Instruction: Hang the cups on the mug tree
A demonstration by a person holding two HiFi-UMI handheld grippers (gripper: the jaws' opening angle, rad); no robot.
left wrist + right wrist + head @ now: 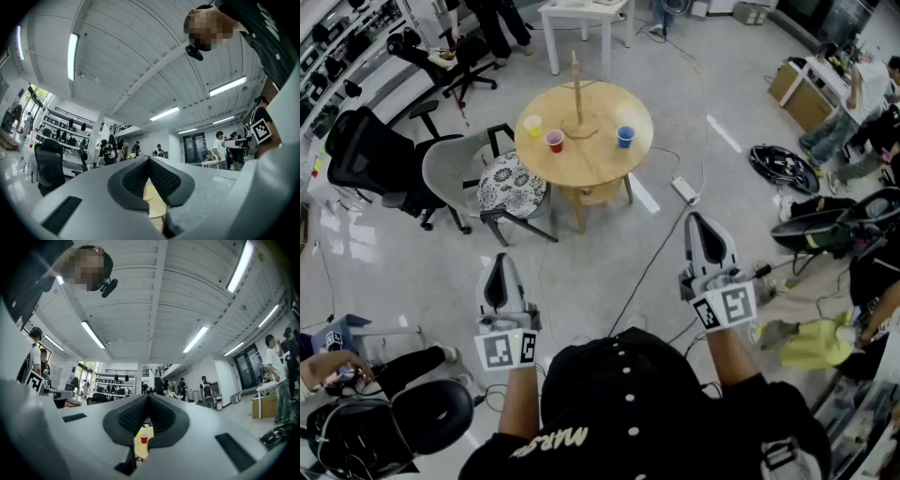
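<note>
Closest in, the person wears a black cap (614, 384) and holds one gripper in each hand, out in front over the grey floor (581, 281). The left gripper (498, 262) has its fingers (132, 179) pressed together at the tips, and nothing is between them. The right gripper (698, 221) is the same: its fingers (130, 416) are closed tight and hold nothing. Both grippers point toward the round table and are well apart from it.

A black cable (652, 265) runs over the floor between the person and the table. A white power strip (684, 190) lies near the table's legs.

Further on, a chair with a spotted cushion (511, 185) stands just beside the round wooden tabletop (591, 167). Three cups stand on the tabletop. The yellow cup (532, 125) is near the left edge. The red cup (554, 141) is just beside it. The blue cup (625, 137) is on the right side. The wooden mug tree (577, 89) stands upright in the middle, between the red cup and the blue cup. None of the cups hangs on it yet.

Past the round table stands a white table (581, 17).
</note>
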